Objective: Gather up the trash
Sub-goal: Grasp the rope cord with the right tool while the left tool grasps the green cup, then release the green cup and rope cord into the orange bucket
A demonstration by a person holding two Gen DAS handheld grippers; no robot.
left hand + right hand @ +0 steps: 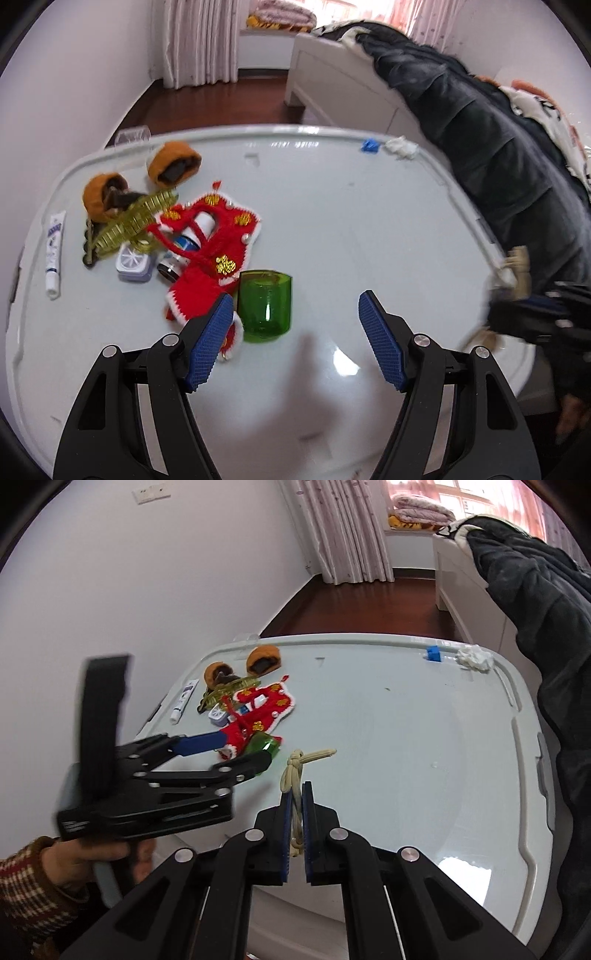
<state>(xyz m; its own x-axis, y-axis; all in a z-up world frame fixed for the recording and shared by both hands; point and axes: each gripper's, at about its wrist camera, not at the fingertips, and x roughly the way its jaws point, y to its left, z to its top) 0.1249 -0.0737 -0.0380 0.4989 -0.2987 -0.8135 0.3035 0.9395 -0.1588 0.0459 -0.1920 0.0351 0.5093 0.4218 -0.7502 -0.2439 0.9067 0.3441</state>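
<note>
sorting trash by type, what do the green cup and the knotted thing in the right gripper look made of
Green cup: looks like glossy see-through plastic, possibly glass; light shines through it. Knotted cord: seems to be matte beige woven rope, judging by its twisted strands and knot.

The bench [369,229] is glossy and smooth, mirroring light. The green cup [264,302] looks like shiny translucent plastic; the red cloth [218,254] is knitted and fuzzy. The cord [295,775] is pale braided rope, and each gripper's pads [380,339] are blue with a rough grid texture.
</note>
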